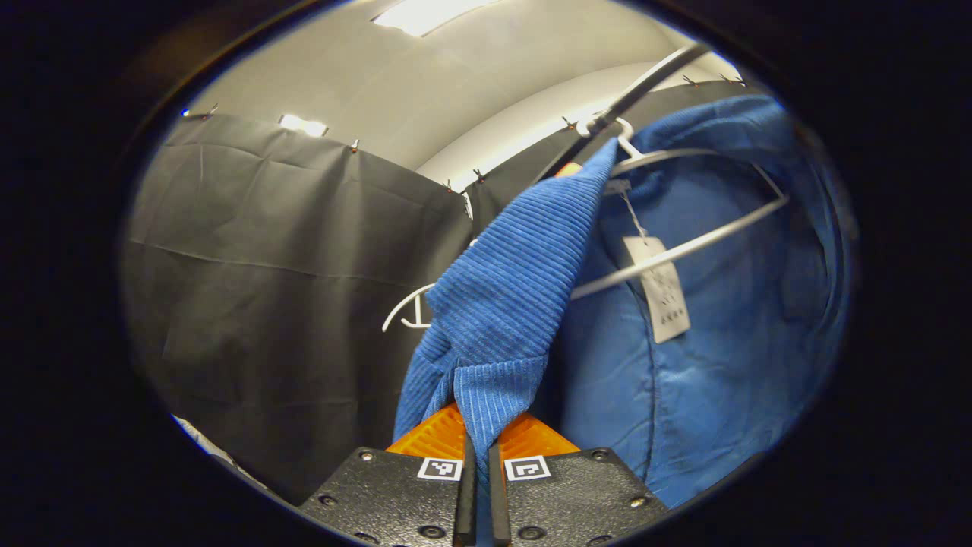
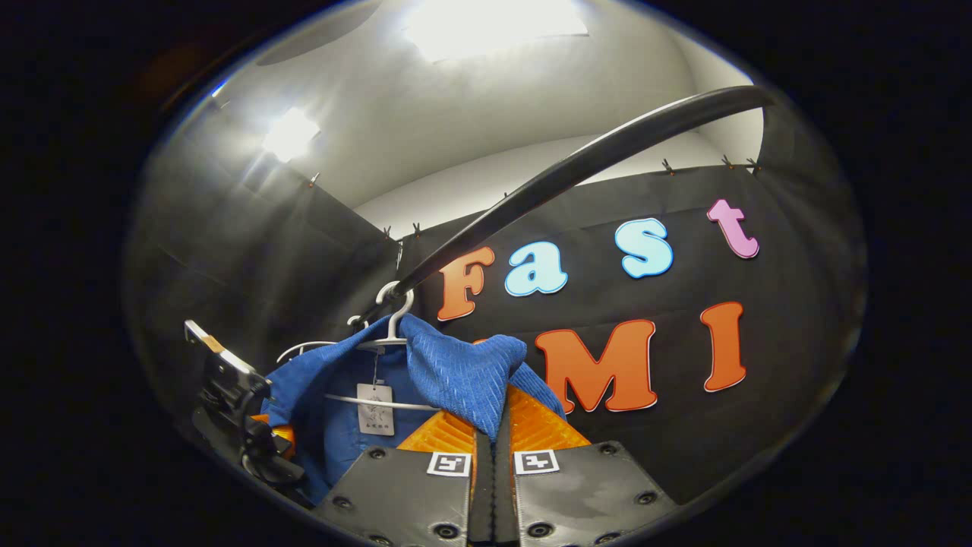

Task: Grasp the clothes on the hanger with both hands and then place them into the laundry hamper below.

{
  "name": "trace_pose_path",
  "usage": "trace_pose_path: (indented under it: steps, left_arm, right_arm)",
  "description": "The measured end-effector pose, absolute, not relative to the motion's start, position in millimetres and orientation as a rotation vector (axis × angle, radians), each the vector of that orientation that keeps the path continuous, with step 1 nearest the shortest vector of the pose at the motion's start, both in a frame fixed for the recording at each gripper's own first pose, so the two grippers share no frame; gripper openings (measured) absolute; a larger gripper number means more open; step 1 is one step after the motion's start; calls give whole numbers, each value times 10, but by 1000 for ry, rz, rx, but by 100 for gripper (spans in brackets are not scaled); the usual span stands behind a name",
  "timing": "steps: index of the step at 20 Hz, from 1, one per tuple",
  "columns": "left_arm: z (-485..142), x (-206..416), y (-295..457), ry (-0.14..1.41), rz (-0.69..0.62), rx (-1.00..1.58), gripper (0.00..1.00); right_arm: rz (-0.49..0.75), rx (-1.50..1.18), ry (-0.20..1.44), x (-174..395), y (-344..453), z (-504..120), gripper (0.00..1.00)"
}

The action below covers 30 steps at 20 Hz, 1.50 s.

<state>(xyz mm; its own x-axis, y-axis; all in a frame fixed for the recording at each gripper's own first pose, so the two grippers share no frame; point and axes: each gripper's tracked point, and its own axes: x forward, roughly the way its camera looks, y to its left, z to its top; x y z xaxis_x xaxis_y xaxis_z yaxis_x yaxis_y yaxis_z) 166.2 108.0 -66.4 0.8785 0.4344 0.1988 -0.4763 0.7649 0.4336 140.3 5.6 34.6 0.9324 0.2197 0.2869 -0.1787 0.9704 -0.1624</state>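
left gripper (image 1: 478, 444): jaws clamped on a fold of the blue garment (image 1: 501, 304), cloth running up toward 1 o'clock to the white hanger (image 1: 683, 247) on the black rail (image 1: 638, 91) | right gripper (image 2: 492, 448): jaws clamped on the garment's ribbed edge at 12 o'clock | paper tag (image 1: 661, 292) hangs inside the collar

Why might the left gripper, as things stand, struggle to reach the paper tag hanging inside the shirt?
Probably it cannot: the left gripper is shut on the blue shirt, and that bunched fabric lies between it and the tag.
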Motion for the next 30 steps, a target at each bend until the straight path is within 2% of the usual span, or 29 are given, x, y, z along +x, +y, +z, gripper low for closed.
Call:
trace_pose_path:
  steps: [2,5,8,14,18,21,24,27,28,30]
  left_arm:
    - [-339,1556,1189,-118,530,488,5]
    - [269,1411,1342,-197,557,502,7]
    - [742,1552,1515,-253,535,542,7]
    - [1099,2149,1670,-210,347,551,6]
    - [882,2424,1774,-179,253,527,6]
    - [434,2566,1847,-99,230,409,7]
    - [20,2591,1935,-54,216,273,4]
    - [-424,2681,1924,4,203,230,6]
    - [-551,2676,1878,28,200,236,8]
    - [-796,2590,1724,70,175,211,6]
  right_arm:
    - [180,-135,-331,1443,20,386,7]
    - [145,-124,-368,1473,-61,479,7]
    - [131,-112,-386,1507,-93,545,7]
    - [118,-117,-402,1504,-133,613,7]
    - [100,-128,-408,1510,-162,643,7]
    - [95,-141,-400,1522,-143,640,7]
    - [92,-147,-387,1545,-103,617,7]
    - [85,-162,-389,1557,-81,621,7]
    - [74,-171,-392,1541,-82,628,7]
    - [11,-204,-390,1569,-180,621,8]
